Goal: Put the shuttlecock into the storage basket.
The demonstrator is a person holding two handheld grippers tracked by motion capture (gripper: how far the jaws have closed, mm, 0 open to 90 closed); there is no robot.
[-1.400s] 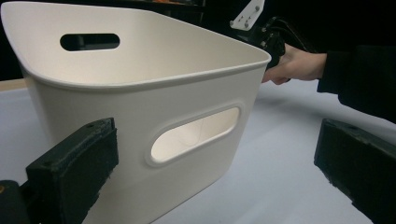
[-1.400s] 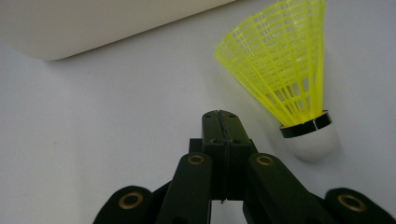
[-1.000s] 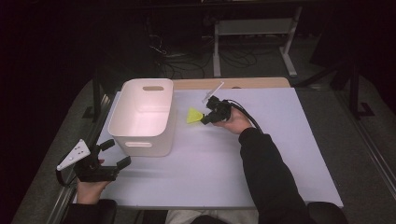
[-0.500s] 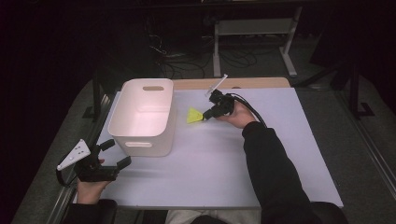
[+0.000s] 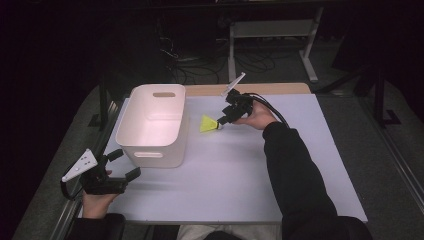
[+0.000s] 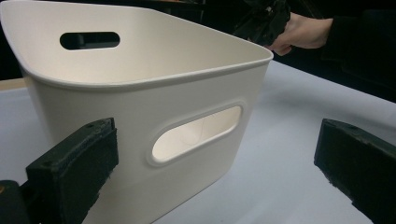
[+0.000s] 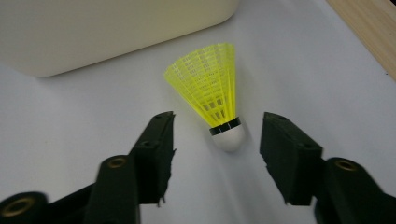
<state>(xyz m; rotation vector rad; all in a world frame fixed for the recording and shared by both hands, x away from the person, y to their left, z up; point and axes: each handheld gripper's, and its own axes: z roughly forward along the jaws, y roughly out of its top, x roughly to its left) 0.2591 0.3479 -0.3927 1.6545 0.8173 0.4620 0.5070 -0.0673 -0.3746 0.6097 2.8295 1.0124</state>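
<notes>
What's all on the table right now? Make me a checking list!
Surface: pale table top, with a wooden strip along its far edge.
Job's things: yellow shuttlecock lying on the table, white cap between the open jaws, not touched; white bin beside it, nothing seen inside.
Clutter: nothing seen.
Grippers: right gripper has just been opening, pads clear of the shuttlecock; left gripper open, facing the bin's handle slot.
Cables: black cable trailing from the right gripper.
Surroundings: dark room, metal frame and floor cables behind.
</notes>
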